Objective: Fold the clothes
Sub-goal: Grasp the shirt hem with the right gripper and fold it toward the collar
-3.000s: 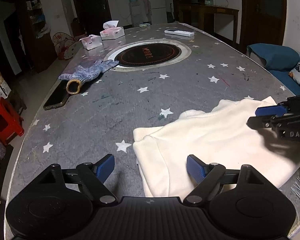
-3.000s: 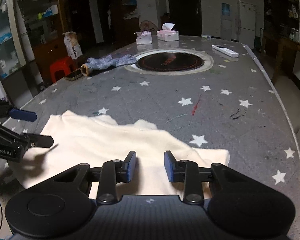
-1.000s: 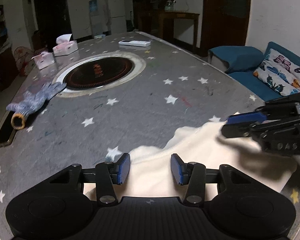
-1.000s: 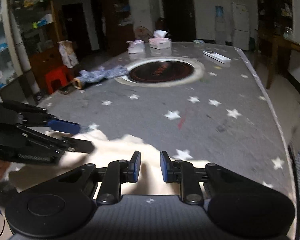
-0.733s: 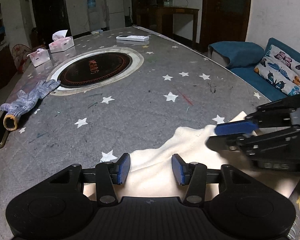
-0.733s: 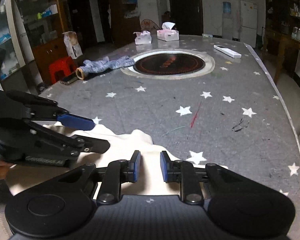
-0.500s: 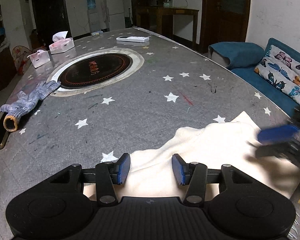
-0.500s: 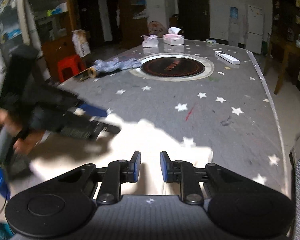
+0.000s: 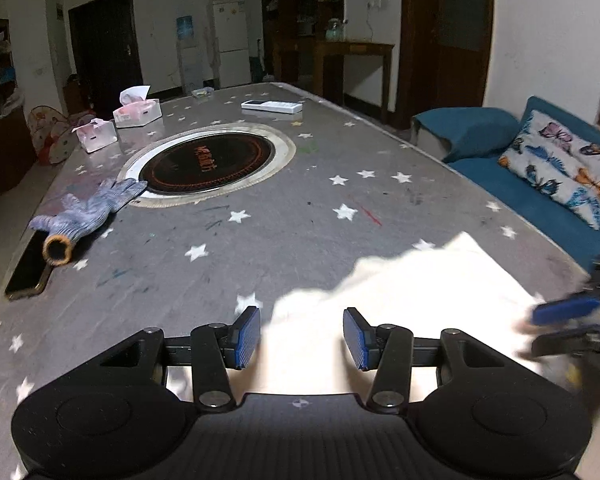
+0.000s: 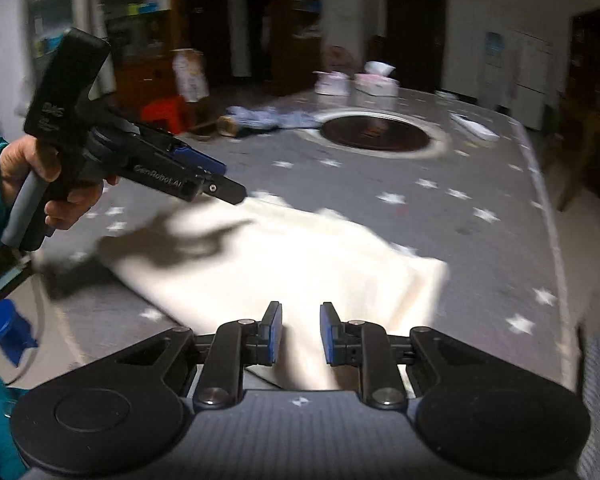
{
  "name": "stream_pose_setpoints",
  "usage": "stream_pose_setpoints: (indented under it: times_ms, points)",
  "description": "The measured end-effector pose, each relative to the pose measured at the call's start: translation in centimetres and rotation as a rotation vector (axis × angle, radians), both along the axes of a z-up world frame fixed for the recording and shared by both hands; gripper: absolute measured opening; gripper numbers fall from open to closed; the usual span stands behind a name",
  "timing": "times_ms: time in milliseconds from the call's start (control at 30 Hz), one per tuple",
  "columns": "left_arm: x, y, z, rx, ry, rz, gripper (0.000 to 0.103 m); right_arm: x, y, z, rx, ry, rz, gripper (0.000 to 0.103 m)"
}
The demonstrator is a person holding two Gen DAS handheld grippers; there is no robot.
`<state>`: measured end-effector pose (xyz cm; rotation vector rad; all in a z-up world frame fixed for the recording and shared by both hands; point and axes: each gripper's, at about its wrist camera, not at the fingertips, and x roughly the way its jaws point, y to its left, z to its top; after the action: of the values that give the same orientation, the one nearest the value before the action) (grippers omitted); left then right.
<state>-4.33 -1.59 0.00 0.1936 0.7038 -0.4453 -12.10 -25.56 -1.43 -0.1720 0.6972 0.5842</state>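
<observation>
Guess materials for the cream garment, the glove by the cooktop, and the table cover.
Cream garment: looks like soft matte knit or fleece; it lies in rounded folds with thick edges, though glare hides the weave. Work glove: blue-grey knitted yarn with a tan rolled cuff; ribbed texture shows. Table cover: probably printed vinyl or coated cloth; it lies flat, with white stars, faint sheen and scuff marks.

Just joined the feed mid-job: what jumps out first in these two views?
The bright cream garment lying folded on the near end of the grey star-patterned table. Above its left edge hovers the left hand-held gripper, casting a dark shadow on the cloth. Farther back sits the round black cooktop, a blue-grey work glove beside it.
</observation>
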Motion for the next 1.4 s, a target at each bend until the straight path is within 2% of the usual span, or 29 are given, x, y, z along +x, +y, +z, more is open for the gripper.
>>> stream_pose_setpoints:
  times_ms: [133, 267, 400, 600, 733, 933, 1133, 1167, 1233, 1400]
  points:
    - [-3.9, 1.5, 0.2, -0.020, -0.003, -0.039, 0.049, 0.0, 2.4, -0.3, 0.006, -0.009, 0.080, 0.019]
    - [-6.2, 1.6, -1.5, -0.001, 0.022, -0.071, 0.040, 0.2, 4.1, -1.4, -0.009, 0.019, 0.124, 0.019]
    - [-6.3, 2.3, -2.9, -0.015, 0.051, -0.043, 0.039, -0.1, 4.6, -2.0, -0.042, 0.032, 0.136, 0.019]
    - [-7.0, 3.7, -1.3, -0.044, -0.003, -0.010, 0.039, 0.0, 6.1, -0.3, -0.025, -0.017, 0.187, 0.019]
    - [-6.7, 4.7, -3.0, -0.032, 0.057, 0.037, 0.037, 0.6, 8.1, -0.6, -0.009, -0.020, 0.238, 0.019]
    - [-6.4, 6.5, -1.8, -0.081, 0.053, 0.082, 0.040, 0.9, 9.6, -1.7, -0.060, 0.015, 0.273, 0.020]
    - [-4.8, 8.4, -1.2, -0.143, 0.099, 0.194, 0.051, -0.2, 11.4, -0.1, -0.067, -0.047, 0.356, 0.022]
    - [-4.6, 8.6, -1.2, -0.164, 0.114, 0.211, 0.056, -0.4, 12.0, -0.3, -0.077, -0.053, 0.376, 0.028]
    - [-4.3, 9.1, -1.3, -0.206, 0.139, 0.235, 0.058, -0.8, 13.1, -0.5, -0.096, -0.066, 0.415, 0.033]
    - [-3.8, 9.7, -1.4, -0.278, 0.178, 0.285, 0.068, -1.7, 15.7, -1.5, -0.156, -0.091, 0.501, 0.035]
